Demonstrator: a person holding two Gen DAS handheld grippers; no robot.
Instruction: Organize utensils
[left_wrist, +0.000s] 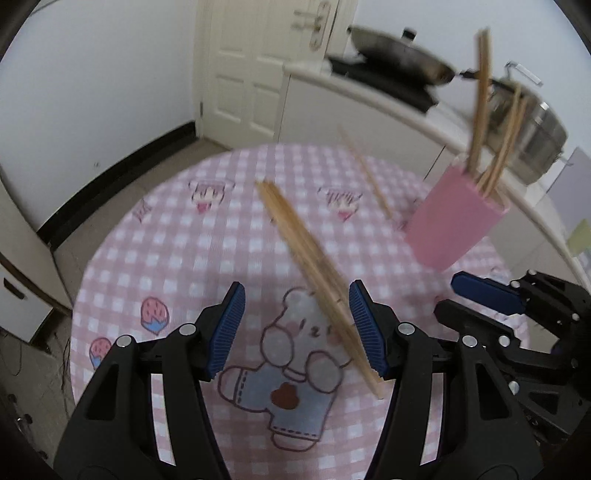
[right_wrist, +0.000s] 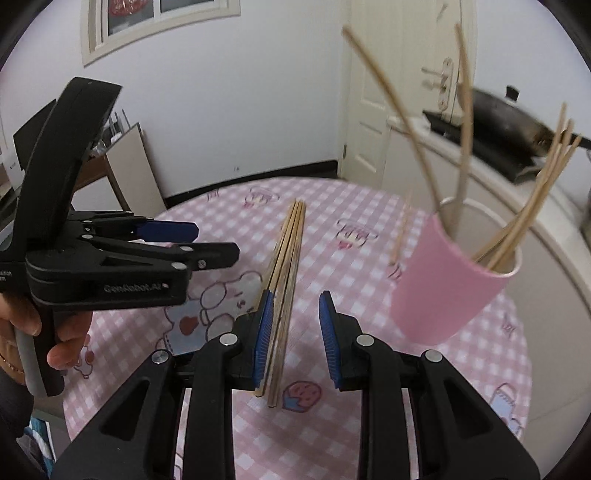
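A bundle of wooden chopsticks (left_wrist: 306, 251) (right_wrist: 288, 258) lies on the round table's pink checked cloth (left_wrist: 177, 229). A pink cup (left_wrist: 450, 221) (right_wrist: 443, 291) at the right holds several more chopsticks. One loose chopstick (left_wrist: 369, 177) (right_wrist: 400, 236) lies between the bundle and the cup. My left gripper (left_wrist: 297, 325) hangs open above the bundle's near end, which runs past its right pad. My right gripper (right_wrist: 297, 339) stands open with a narrow gap, and the bundle lies beside its left pad. Each gripper shows in the other's view: right gripper (left_wrist: 454, 295), left gripper (right_wrist: 214, 242), the left one held by a hand (right_wrist: 62, 343).
Behind the table a white counter carries a dark wok (left_wrist: 399, 55) (right_wrist: 509, 118) and a steel pot (left_wrist: 535, 129). A white door (left_wrist: 251, 74) stands at the back. A wooden board (right_wrist: 136, 170) leans on the wall at the left.
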